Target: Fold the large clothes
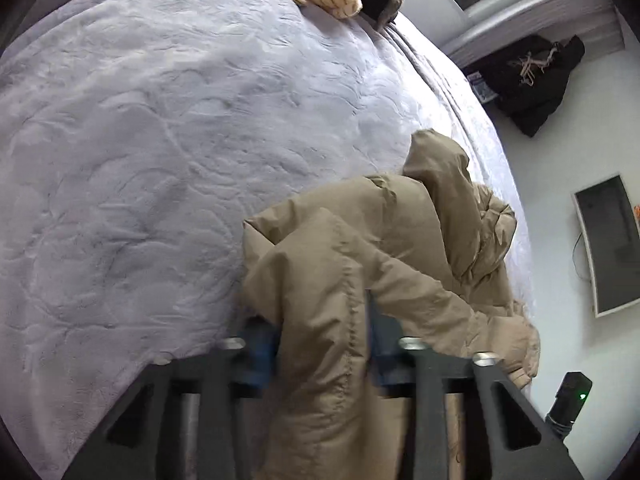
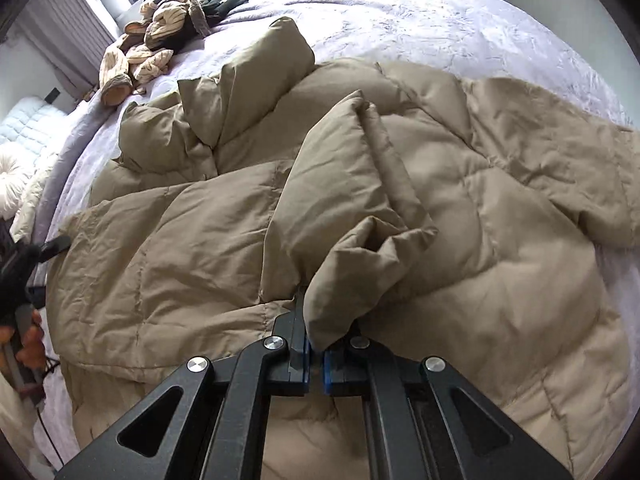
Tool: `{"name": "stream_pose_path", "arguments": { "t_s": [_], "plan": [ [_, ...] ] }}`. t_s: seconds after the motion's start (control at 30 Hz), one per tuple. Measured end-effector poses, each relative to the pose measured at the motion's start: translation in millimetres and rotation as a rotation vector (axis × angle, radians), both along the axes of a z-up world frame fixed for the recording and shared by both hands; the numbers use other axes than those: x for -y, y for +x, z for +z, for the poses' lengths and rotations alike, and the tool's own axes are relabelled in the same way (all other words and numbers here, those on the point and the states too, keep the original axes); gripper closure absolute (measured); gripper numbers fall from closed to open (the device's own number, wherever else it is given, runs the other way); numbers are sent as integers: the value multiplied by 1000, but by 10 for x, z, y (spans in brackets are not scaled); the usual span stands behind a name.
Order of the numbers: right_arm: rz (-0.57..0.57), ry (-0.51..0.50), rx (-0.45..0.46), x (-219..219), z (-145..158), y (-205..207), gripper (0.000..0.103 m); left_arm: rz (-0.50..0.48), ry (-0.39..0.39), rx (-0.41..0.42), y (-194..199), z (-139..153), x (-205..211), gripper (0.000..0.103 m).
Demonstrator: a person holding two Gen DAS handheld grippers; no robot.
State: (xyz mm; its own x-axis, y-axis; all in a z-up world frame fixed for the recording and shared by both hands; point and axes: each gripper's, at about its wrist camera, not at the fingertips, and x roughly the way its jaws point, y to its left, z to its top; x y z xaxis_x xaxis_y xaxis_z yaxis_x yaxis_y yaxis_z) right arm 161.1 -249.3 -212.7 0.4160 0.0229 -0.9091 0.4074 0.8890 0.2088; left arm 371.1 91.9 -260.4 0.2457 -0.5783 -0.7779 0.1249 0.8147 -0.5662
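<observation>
While I held the big tan coat (image 2: 360,208) on the bed (image 2: 440,12), both of my grippers pointed down at it. My right gripper (image 2: 316,354) had its jaws almost shut, and a puffy fold of the coat was pinched between the blue pads (image 2: 329,364). That fold stood up from the pads toward twelve o'clock and hid some of the coat behind it. The rest of the coat lay spread wide over the purple blanket (image 2: 420,4), from nine o'clock across to three o'clock in the right wrist view.

My left gripper (image 1: 322,354) had its jaws partly closed, with a thick piece of the coat between the fingers (image 1: 258,356). The cloth filled the gap and touched both sides, so it looked gripped. The cloth hung down over the middle of the left view and covered much of the gripper's frame. The coat's hood (image 1: 440,184) stuck up at about two o'clock.

Other things lay around. A heap of striped cream clothes (image 2: 152,48) sat near the bed's far edge at ten o'clock in the right wrist view, well apart from the coat. In the left wrist view, a dark garment (image 1: 536,80) lay on the floor at two o'clock, and a flat grey panel (image 1: 608,244) leaned at three o'clock. A small black device with a green light (image 1: 572,396) sat at four o'clock.
</observation>
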Motion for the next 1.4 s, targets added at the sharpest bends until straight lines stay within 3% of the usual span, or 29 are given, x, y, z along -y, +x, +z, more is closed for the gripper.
{"name": "stream_pose_path", "arguments": {
  "t_s": [0.13,0.23,0.37,0.47,0.57,0.6,0.7,0.77,0.83,0.9,1.0,1.07,1.17,1.23,1.3,1.4],
  "plan": [
    [-9,18,3,-31,-6,-21,99,-65,81,87,20,99,-11,78],
    [-5,43,14,-171,-17,81,99,-56,121,73,126,-23,-181,78],
    [33,56,23,-411,-136,354,99,4,189,64,161,-164,-380,78],
    [4,75,14,-420,-217,363,99,102,219,67,175,-30,-547,78],
    [-5,132,14,-340,-164,269,96,112,262,116,93,214,-626,78],
    [0,148,7,-308,-133,233,88,101,268,136,40,290,-635,78],
    [-18,121,15,-174,98,56,39,30,296,197,-150,500,-541,78],
    [-62,88,42,-80,266,-92,38,-25,313,220,-288,545,-396,78],
    [-87,76,94,-3,438,-212,42,-57,324,211,-428,514,-295,78],
    [-63,63,128,-7,539,-186,55,-84,347,187,-513,384,-129,78],
    [16,111,136,-111,527,2,91,-89,382,167,-618,195,45,78],
    [90,107,105,-240,460,119,92,-70,401,170,-650,113,112,78],
    [151,8,9,-347,143,321,93,-24,392,145,-622,12,150,78],
    [124,-28,-51,-217,-135,422,103,-22,398,146,-614,-27,194,78],
    [101,16,-45,-85,-297,458,103,-29,428,160,-619,-18,233,77],
    [58,66,-24,16,-279,476,103,-26,426,157,-620,20,204,77]
  ]
}}
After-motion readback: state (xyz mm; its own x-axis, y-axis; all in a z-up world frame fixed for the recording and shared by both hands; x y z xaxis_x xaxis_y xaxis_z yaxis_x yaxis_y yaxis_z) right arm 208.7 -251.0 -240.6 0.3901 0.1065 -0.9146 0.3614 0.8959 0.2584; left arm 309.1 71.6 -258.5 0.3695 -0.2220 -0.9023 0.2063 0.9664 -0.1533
